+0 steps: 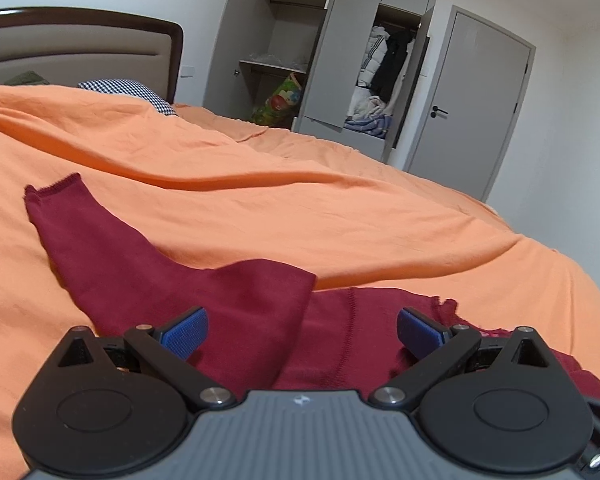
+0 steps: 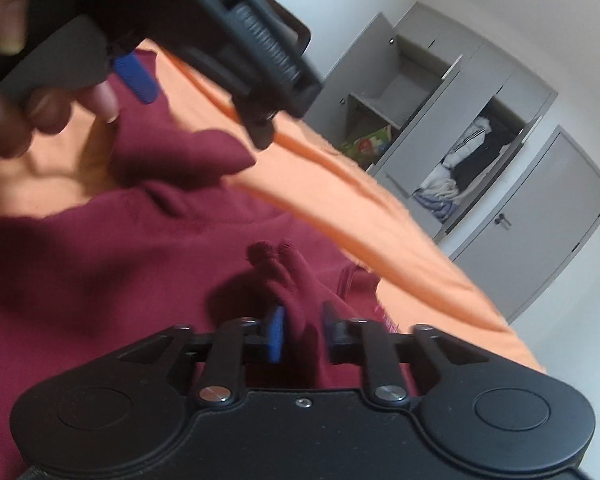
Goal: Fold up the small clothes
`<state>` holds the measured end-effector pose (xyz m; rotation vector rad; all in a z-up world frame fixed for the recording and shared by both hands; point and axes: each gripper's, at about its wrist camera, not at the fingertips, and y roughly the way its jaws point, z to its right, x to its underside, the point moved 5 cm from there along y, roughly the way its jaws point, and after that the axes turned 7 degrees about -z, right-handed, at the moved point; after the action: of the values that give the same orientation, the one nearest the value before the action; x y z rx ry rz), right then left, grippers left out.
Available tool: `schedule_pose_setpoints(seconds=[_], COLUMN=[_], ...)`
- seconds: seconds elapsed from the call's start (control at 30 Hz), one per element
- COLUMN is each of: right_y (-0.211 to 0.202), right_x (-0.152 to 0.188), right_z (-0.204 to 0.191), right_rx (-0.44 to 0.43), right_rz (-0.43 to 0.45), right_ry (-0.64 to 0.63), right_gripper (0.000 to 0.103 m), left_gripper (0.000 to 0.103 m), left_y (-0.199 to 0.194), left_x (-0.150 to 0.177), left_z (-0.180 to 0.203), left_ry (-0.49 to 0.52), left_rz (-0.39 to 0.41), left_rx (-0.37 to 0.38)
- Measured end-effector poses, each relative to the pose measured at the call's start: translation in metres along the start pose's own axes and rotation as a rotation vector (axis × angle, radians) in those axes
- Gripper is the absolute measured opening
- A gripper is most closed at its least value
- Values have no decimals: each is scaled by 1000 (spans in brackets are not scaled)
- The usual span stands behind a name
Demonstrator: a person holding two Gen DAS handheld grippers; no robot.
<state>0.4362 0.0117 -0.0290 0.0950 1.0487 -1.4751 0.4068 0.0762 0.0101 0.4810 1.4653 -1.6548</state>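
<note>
One dark red top [image 1: 227, 300] lies spread on the orange bedspread [image 1: 340, 216], close to the near edge of the bed, which gives it a broad soft surface to be flattened and folded on. A sleeve [image 1: 79, 224] stretches away to the left with its cuff lying flat, and part of the cloth near the middle is already doubled over the body.

The right gripper [image 2: 300, 330] has its jaws pinched on a raised fold of the red cloth, the blue pads pressed into it from both sides; I judge it holds that ridge up so the fabric can be carried across. The left gripper [image 1: 302, 332] hovers low over the top with its jaws spread wide and nothing between them, probably ready to take another edge. In the right wrist view a hand [image 2: 27, 120] grasps the left tool's handle.

Beyond the bed stand a wardrobe [image 1: 340, 60] with doors open, clothes inside, and a closed grey door [image 1: 476, 100].
</note>
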Motion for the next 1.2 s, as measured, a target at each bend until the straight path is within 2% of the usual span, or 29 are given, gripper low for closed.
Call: schedule_pose_setpoints(seconds=[0.07, 0.13, 0.2, 0.3, 0.4, 0.47, 0.57, 0.7, 0.93, 1.07, 1.2], right_y=[-1, -10, -20, -38, -54, -62, -60, -48, -8, 13, 24], right_x=[8, 23, 36, 51, 72, 89, 115, 152, 200, 215, 232], right_z=[1, 4, 10, 29, 54, 80, 122, 182, 251, 271, 278], right_rx=[-4, -15, -26, -70, -72, -32, 35, 54, -49, -102, -97], right_rz=[-9, -9, -12, -7, -13, -26, -73, -120, -170, -187, -231], right_ry=[-14, -8, 22, 91, 165, 218, 311, 564, 968, 1141, 1224], right_gripper=[59, 67, 81, 90, 94, 94, 97, 102, 100, 82, 63], left_gripper=[103, 103, 103, 103, 103, 103, 103, 103, 103, 103, 103], left_y=[1, 4, 9, 22, 34, 42, 51, 58, 58, 58, 59], left_x=[3, 6, 12, 24, 38, 49, 61, 71, 77, 77, 78], left_z=[3, 7, 13, 26, 39, 44, 52, 57, 57, 54, 52], left_ry=[-6, -13, -8, 25, 80, 112, 174, 223, 233, 219, 217], left_rz=[2, -1, -11, -37, -55, -71, -73, -76, -67, -65, -61], left_rx=[23, 40, 55, 56, 45, 23, -49, -87, -87, -70, -67])
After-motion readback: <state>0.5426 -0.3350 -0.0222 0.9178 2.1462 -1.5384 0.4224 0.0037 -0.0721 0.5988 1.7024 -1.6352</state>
